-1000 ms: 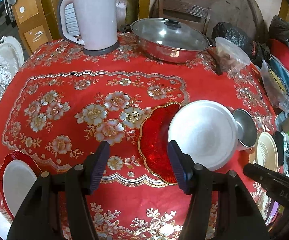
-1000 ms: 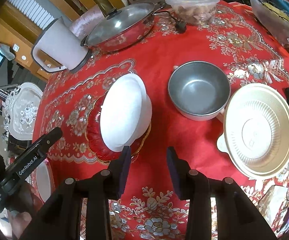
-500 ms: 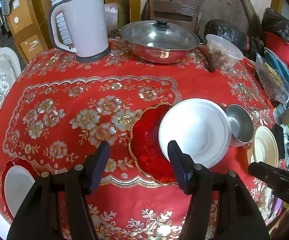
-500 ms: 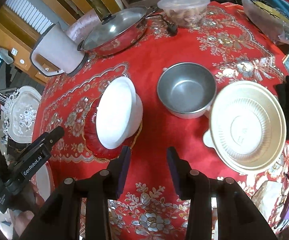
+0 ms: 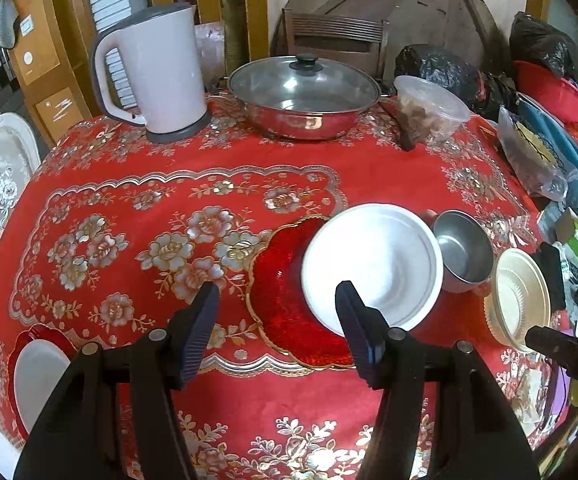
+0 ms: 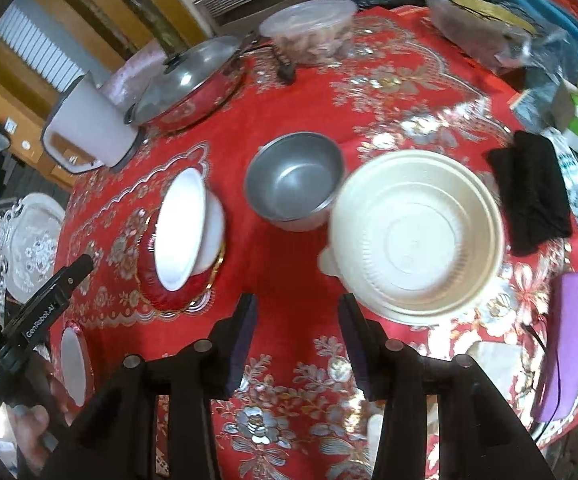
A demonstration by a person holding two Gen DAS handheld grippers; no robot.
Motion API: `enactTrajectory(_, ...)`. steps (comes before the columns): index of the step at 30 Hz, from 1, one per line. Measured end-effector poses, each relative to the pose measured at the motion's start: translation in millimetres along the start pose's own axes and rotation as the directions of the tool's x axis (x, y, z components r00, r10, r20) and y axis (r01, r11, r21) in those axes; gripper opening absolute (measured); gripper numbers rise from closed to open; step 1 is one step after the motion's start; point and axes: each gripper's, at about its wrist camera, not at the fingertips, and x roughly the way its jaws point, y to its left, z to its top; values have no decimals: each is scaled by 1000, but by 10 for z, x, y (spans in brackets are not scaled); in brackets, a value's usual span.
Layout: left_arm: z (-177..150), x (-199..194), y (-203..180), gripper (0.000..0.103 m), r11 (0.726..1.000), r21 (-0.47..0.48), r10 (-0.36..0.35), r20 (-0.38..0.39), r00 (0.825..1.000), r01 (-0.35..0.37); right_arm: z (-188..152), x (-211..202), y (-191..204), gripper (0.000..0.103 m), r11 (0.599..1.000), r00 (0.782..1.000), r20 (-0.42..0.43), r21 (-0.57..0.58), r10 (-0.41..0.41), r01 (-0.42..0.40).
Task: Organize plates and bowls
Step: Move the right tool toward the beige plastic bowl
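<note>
Red tablecloth [image 5: 217, 420] with silver-gold flowers. White bowl [image 5: 373, 264] on red gold-rimmed scalloped plate [image 5: 281, 292]. Grey steel bowl [image 6: 295, 180]. Cream ribbed bowl [image 6: 413, 236]. Pale pink kettle [image 5: 161, 76], grey base.

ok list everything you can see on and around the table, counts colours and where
white bowl: 1, white, tilted on the red plate, table centre
red plate: 1, red with gold rim, under the white bowl
steel bowl: 1, grey metal, right of the white bowl
cream bowl: 1, cream, right of the steel bowl
small plate: 1, white on a red one, near left edge
kettle: 1, white and grey, far left
lidded pan: 1, steel with glass lid, far centre
plastic tub: 1, clear, right of the pan
black cloth: 1, black, right edge
tablecloth: 1, red floral
left gripper: open, empty
right gripper: open, empty
</note>
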Motion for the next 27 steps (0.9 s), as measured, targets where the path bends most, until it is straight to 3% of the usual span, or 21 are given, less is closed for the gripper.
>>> enactTrajectory(7, -6, -1, -192, 59, 999, 32, -31, -7, 999, 31, -41, -42, -203, 44, 999, 1000, 5, 42, -5, 5)
enactTrajectory(12, -25, 34, -432, 59, 994, 53, -96, -38, 995, 98, -40, -65, -542, 45, 992, 998, 14, 109, -57, 56)
enactTrajectory(20, -65, 140, -986, 59, 976, 92, -189, -105, 976, 199, 17, -74, -1153, 46, 970, 993, 12, 217, -114, 109)
enactTrajectory(27, -70, 310, -1448, 59, 962, 115, -230, -152, 961, 249, 106, 67, -1457, 47, 957, 997, -14, 280, -80, 81)
